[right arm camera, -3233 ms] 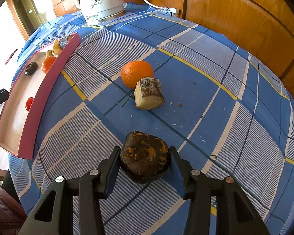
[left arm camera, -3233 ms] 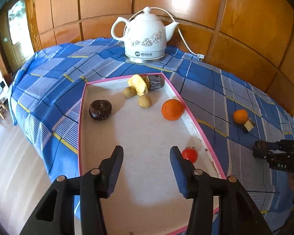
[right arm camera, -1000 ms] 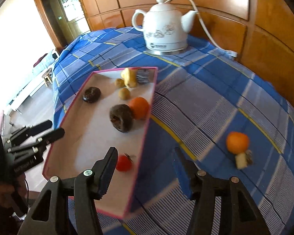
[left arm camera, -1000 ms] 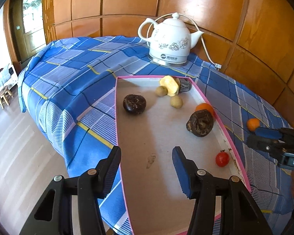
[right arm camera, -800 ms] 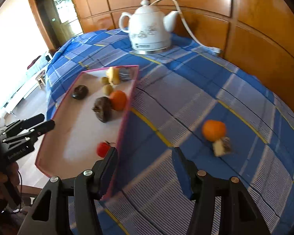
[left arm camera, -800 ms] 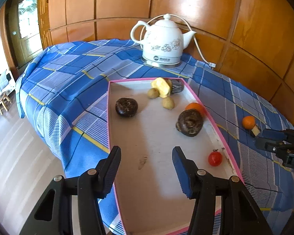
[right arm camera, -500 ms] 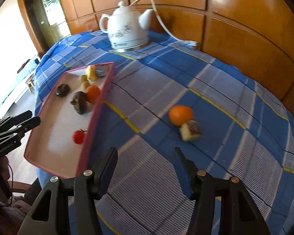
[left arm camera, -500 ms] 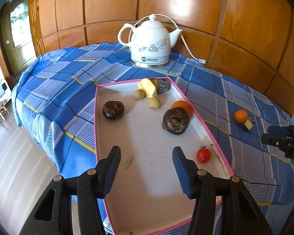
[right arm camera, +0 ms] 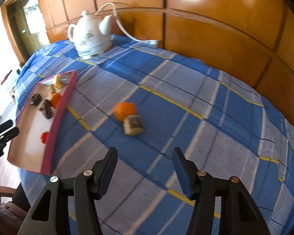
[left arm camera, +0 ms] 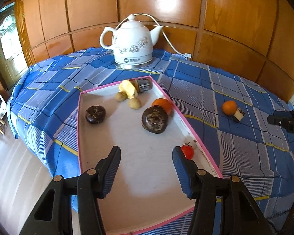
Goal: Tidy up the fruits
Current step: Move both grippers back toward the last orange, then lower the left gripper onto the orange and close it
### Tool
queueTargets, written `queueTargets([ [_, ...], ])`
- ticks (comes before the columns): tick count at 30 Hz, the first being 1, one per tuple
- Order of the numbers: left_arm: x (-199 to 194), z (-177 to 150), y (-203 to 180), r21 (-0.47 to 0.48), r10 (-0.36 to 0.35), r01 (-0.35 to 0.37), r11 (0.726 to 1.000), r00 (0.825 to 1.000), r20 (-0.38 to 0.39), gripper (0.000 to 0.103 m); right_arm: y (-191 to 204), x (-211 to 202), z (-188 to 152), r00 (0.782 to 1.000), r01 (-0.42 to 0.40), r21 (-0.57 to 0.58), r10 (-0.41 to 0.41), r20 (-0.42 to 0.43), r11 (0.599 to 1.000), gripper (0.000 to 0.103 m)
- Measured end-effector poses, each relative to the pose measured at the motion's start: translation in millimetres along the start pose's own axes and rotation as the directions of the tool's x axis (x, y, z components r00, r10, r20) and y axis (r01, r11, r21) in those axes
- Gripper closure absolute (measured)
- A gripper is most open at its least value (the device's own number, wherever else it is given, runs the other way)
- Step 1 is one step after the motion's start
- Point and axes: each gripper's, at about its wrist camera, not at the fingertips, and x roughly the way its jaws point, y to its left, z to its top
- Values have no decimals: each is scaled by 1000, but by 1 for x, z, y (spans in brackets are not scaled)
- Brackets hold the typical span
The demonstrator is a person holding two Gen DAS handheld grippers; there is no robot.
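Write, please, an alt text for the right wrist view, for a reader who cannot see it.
The open, empty right gripper hangs over a blue checked tablecloth, facing an orange that touches a cut, dark-skinned fruit piece. At left, a pink-rimmed tray holds other fruits; a white electric kettle stands behind, against wood panelling.

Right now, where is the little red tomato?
In the left wrist view the little red tomato lies inside the pink tray, close to its right rim, just past the left gripper's right finger and nearer than the dark round fruit.

A white floral electric kettle (left arm camera: 134, 44) stands on the blue plaid tablecloth (left arm camera: 235, 137) near wooden wall panels (left arm camera: 231, 13), its white cord (right arm camera: 127, 34) trailing to a plug.
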Motion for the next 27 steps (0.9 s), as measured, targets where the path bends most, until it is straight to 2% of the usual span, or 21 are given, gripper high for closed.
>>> queueTargets([
  [9,4,6,-25,60,-17,18,998,1000,-11,47,-58,11,-9,997,70,151,-68,-22,986,45],
  [14,10,12,-40,91,-42,44,995,999,-24,47,-66,12,-8,998,67,195,-62,-30,979,45],
  [20,18,28,-73,151,-107,110,982,994,-30,47,-65,11,-6,999,51,214,-47,-24,976,45],
  [27,39,51,-118,193,-211,222,956,974,-76,48,-74,11,-4,999,33,272,-27,-29,962,45],
])
